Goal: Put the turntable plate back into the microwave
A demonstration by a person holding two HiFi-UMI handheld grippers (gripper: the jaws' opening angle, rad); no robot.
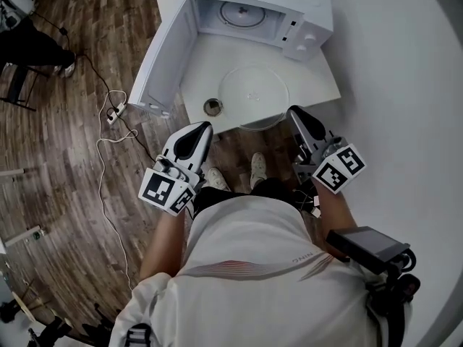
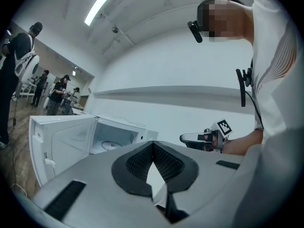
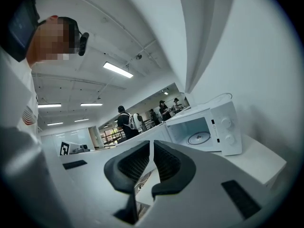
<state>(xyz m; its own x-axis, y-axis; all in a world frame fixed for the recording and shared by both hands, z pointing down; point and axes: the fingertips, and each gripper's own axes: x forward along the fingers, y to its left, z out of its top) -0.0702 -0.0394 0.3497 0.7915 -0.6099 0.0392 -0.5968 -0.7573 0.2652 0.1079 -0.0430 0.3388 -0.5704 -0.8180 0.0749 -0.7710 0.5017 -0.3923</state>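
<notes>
**Caller:** What surface is in front of you?

**Operator:** From the head view I see a white bench (image 1: 318, 85) standing on a brown wood-plank floor (image 1: 65, 186), with a plain white wall (image 1: 405, 63) to its right. A white microwave (image 1: 311, 27) sits at the back of the bench. Its door (image 1: 166, 56) is swung wide open to the left, and a ring (image 1: 242, 13) lies on the oven floor.

**Caller:** Where is the plate?

**Operator:** The clear round glass turntable plate (image 1: 253, 92) lies flat on the bench in front of the microwave, outside it. Its near rim reaches the bench's front edge. A small round metal piece (image 1: 213, 107) sits just to its left.

**Caller:** And your tools?

**Operator:** My left hand-held gripper (image 1: 201, 130) and right hand-held gripper (image 1: 297, 114) are near the front edge, one on each side of the plate's near rim. Both have their jaws closed together with nothing between them.

**Caller:** What about the room?

**Operator:** A white power strip (image 1: 116, 112) and its cable trail across the floor on the left. The gripper views show ceiling strip lights (image 3: 116, 70) and several people (image 3: 126, 122) standing well beyond the bench.
</notes>
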